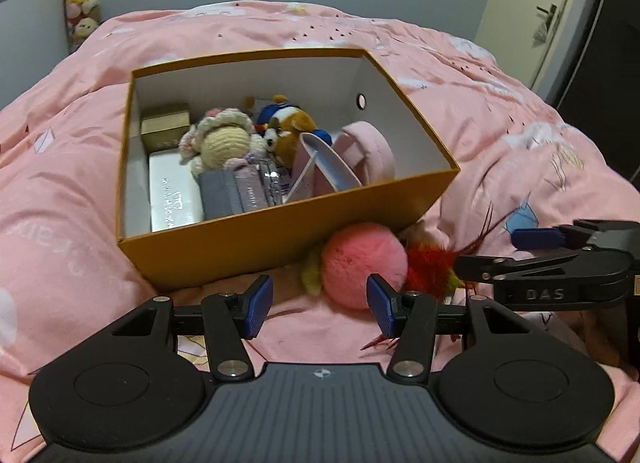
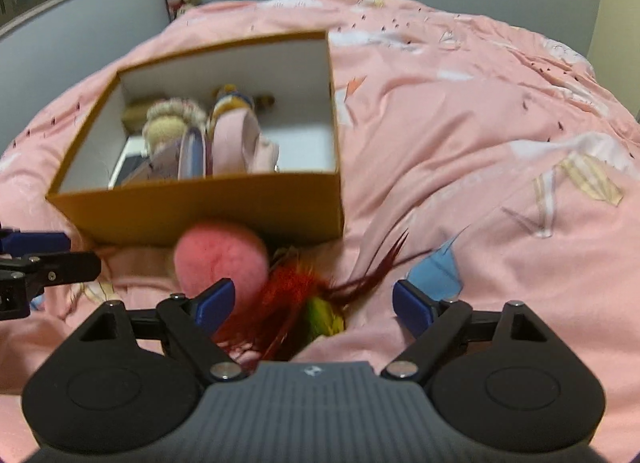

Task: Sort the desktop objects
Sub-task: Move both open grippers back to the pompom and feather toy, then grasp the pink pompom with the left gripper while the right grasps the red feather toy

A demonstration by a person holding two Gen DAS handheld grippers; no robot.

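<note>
Rigid orange cardboard box, white inside, sits mid-bed on the rumpled pink quilt, packed with a crocheted doll, plush dog and flat cases. Fuzzy pink pom-pom ball with red and yellow-green feathers lies on the quilt against the box's near wall. Left tool low, level, spread, right pad beside the ball. Right tool spread wide over the feathers, gripping nothing.

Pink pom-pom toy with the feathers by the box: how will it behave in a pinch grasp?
The pink pom-pom looks fluffy, so it will probably squash and be light. Its red feathers look thin and loose, likely to flop and trail. Lying on the soft pink duvet against the orange box, a push would probably just roll it.
</note>
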